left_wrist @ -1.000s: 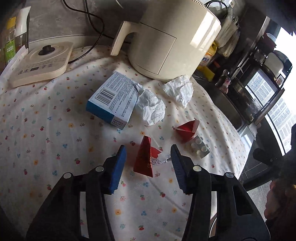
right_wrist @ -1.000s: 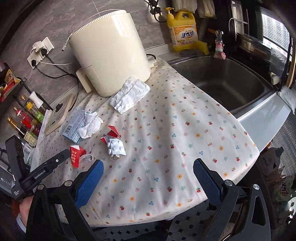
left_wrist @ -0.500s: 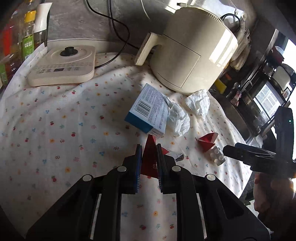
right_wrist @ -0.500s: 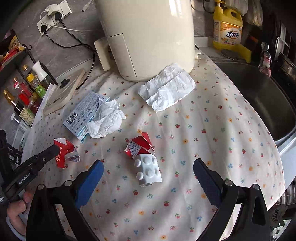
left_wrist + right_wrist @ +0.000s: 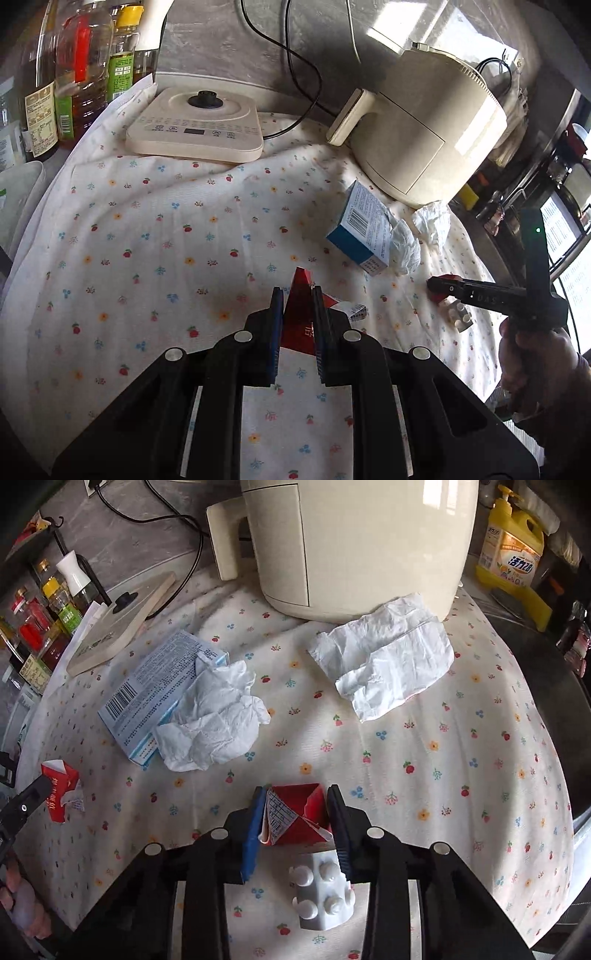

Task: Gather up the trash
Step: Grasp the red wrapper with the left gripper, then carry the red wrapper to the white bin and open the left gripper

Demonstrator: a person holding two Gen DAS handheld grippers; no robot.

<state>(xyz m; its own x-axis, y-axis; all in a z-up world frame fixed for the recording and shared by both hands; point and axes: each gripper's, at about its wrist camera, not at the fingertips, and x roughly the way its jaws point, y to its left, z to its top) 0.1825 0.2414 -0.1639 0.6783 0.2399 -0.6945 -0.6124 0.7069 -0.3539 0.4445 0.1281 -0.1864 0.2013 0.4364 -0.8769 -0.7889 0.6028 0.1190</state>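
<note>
2 red cartons, 2 crumpled tissues, 1 blue box, 1 white stud block, 1 air fryer, 1 kettle base, 1 yellow detergent bottle

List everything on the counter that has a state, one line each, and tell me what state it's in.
left gripper: shut on red carton piece
right gripper: jaws just closing, pressing red folded carton
blue box: lying flat
tissue on box: crumpled
tissue by cream appliance: crumpled
white studded block: loose on cloth
</note>
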